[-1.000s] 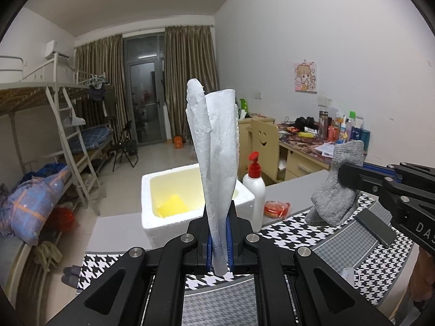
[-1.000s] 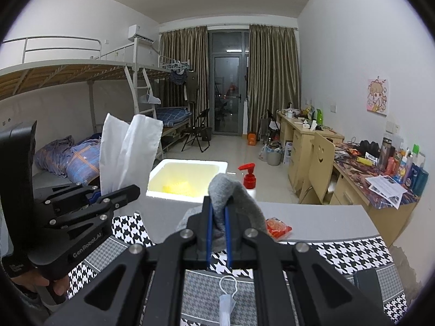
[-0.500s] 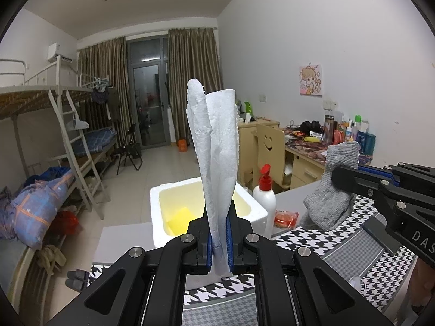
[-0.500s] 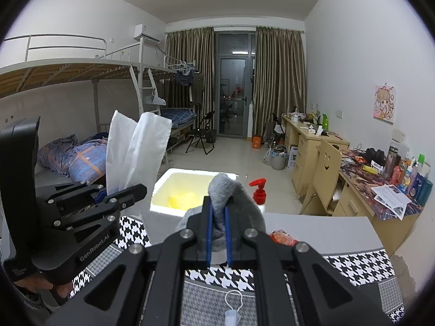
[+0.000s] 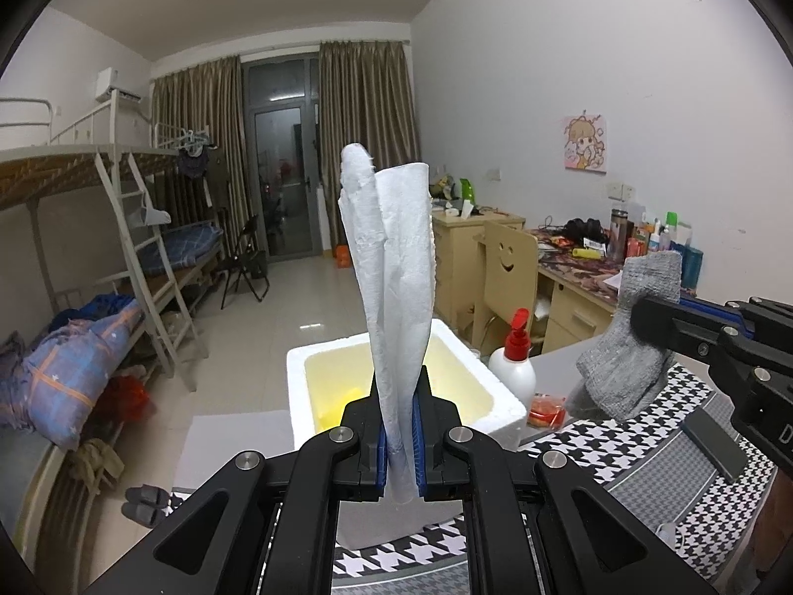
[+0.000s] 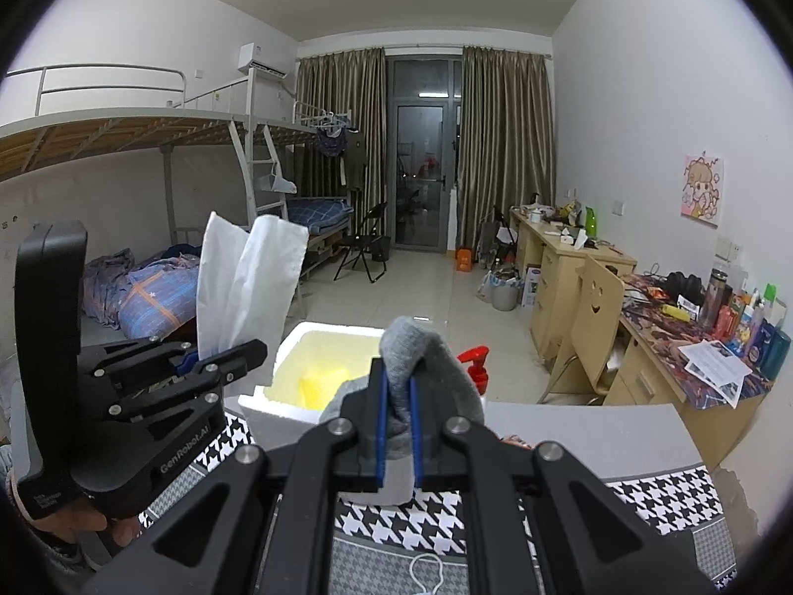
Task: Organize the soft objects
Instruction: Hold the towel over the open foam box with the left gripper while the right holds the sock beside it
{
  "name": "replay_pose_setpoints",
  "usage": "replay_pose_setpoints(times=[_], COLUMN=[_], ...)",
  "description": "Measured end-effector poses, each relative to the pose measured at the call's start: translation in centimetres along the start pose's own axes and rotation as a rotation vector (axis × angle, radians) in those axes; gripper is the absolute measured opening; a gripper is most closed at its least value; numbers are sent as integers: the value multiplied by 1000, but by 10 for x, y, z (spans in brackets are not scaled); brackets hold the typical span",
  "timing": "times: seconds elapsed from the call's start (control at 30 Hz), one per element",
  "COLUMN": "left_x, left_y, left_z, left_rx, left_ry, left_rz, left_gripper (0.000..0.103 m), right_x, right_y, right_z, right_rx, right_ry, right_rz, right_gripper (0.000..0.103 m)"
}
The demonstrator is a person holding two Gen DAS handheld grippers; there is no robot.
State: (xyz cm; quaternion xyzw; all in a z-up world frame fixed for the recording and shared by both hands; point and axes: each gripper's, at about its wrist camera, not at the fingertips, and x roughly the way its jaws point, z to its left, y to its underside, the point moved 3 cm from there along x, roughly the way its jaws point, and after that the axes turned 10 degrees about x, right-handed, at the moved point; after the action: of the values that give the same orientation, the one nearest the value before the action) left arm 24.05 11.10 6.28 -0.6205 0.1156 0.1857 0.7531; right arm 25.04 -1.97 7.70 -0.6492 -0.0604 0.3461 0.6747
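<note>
You carried both soft things toward the foam box (image 5: 500, 399): left gripper (image 5: 399, 439) clamped on white tissue (image 5: 396, 267), right gripper (image 6: 396, 426) clamped on grey sock (image 6: 421, 347). Next, probably release above the box.

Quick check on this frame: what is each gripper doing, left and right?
Left gripper: closed on a white paper towel that stands upright.
Right gripper: closed on a grey sock.

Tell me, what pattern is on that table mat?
Black-and-white houndstooth on the table mat, with finer grey-checked panels; clearest in the right wrist view.
</note>
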Motion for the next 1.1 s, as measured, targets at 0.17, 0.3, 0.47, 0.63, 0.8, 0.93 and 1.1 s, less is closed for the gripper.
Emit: replay_pose_setpoints(times=[0.17,0.3,0.47,0.63,0.8,0.93,1.1], left_x=[11,22,33,47,63,74,84], left_y=[-2,-4,-3,-2,1,2,5], left_z=[4,8,11,16,20,23,26], left_rx=[-2,-7,-14,-28,-29,-35,-28], left_ry=[2,12,16,27,32,34,46], left_rz=[16,32,50,74,100,115,135], left_gripper=[8,8,8,8,8,8,10], right_x=[7,11,19,25,33,41,49], right_y=[-3,-4,-8,-11,-12,-14,-16], right_z=[2,4,6,5,5,3,1], right_rx=[-1,-3,-4,-1,1,2,5], right_ry=[-2,-5,-3,1,4,10,19], right_rz=[6,12,22,27,38,46,56], right_gripper=[11,11,11,11,11,11,11])
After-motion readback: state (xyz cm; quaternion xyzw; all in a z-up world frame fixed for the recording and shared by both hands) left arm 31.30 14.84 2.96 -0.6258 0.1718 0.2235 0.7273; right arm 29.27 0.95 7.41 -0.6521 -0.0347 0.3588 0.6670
